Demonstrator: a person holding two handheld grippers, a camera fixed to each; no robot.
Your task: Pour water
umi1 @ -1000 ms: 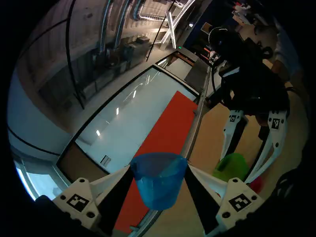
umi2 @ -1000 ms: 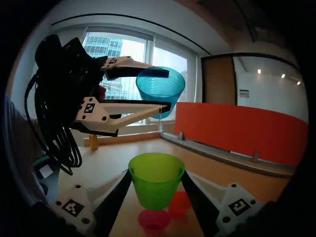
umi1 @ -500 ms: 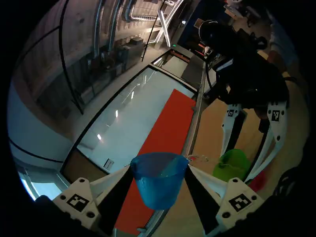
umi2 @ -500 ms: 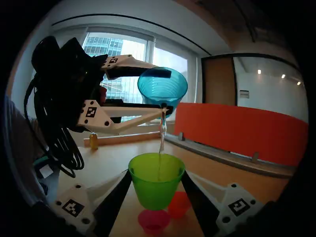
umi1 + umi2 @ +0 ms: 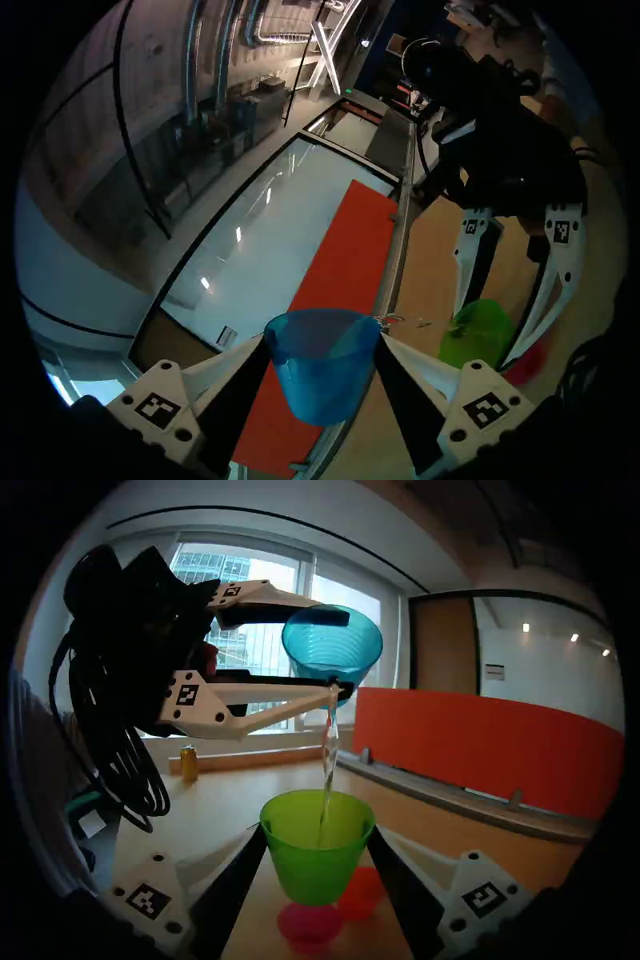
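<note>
Left gripper (image 5: 322, 344) is clamped on tilted blue cup (image 5: 322, 380); water (image 5: 328, 740) is streamed into green cup (image 5: 318, 868) pinched by right gripper (image 5: 317, 832).

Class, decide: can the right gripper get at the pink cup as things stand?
Probably not: the right gripper is shut on the green cup, which hangs over the pink cup and takes water.

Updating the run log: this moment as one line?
phase: pouring | left tool: shut on blue cup, tilted | right tool: shut on green cup | water stream: entering green cup
</note>
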